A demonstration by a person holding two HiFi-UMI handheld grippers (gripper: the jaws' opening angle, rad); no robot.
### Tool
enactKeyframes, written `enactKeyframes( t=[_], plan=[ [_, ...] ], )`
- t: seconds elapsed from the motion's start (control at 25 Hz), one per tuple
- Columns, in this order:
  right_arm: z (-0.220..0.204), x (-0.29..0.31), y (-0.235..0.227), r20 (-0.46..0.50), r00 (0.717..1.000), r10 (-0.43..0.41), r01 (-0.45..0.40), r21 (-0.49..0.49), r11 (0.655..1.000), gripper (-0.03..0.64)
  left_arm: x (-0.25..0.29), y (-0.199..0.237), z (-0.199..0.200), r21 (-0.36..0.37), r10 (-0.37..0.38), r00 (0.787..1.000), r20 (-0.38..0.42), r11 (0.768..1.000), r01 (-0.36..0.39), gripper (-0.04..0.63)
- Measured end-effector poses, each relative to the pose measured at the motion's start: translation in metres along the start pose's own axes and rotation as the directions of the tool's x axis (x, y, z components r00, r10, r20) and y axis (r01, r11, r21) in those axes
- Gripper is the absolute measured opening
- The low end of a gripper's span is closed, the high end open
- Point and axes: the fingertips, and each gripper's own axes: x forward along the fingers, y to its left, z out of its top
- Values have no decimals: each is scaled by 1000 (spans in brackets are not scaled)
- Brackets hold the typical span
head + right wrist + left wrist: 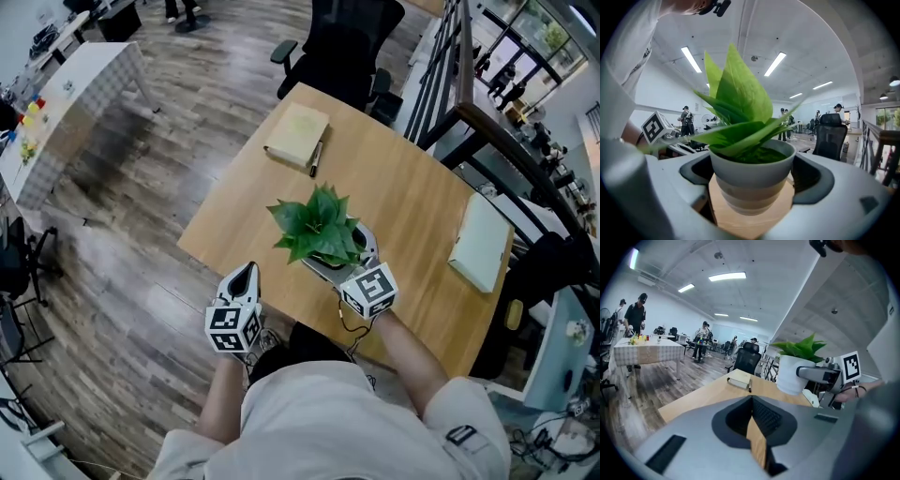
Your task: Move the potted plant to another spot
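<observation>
potted plant (321,225), green leaves in a white pot, clamped between the jaws of right gripper (339,251) over the near-middle part of wooden table (403,187); pot wall gripped on both sides; resting or lifted, not discernible. left gripper (246,274), jaws closed together with nothing between, held at the table's near edge, apart from the plant. tan book (296,134) at the far corner, pen (315,159) just beside. pale pad (481,242) at the right edge. black office chair (342,47) beyond the table.
</observation>
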Motion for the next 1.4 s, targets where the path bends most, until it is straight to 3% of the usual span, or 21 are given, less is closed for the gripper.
enactKeyframes(
  t=[0.56, 0.76, 1.4],
  plan=[
    [-42, 91, 5, -85, 980, 182, -182, 3, 983, 505, 14, 40, -37, -87, 147, 988, -50, 985, -151, 11],
    [-66, 112, 8, -110, 972, 206, -205, 19, 979, 505, 23, 51, -68, -99, 168, 980, -107, 979, -178, 11],
    [-142, 172, -5, -209, 951, 228, -221, 55, 974, 505, 31, 74, -103, -142, 228, 961, -158, 958, -251, 11]
  ],
)
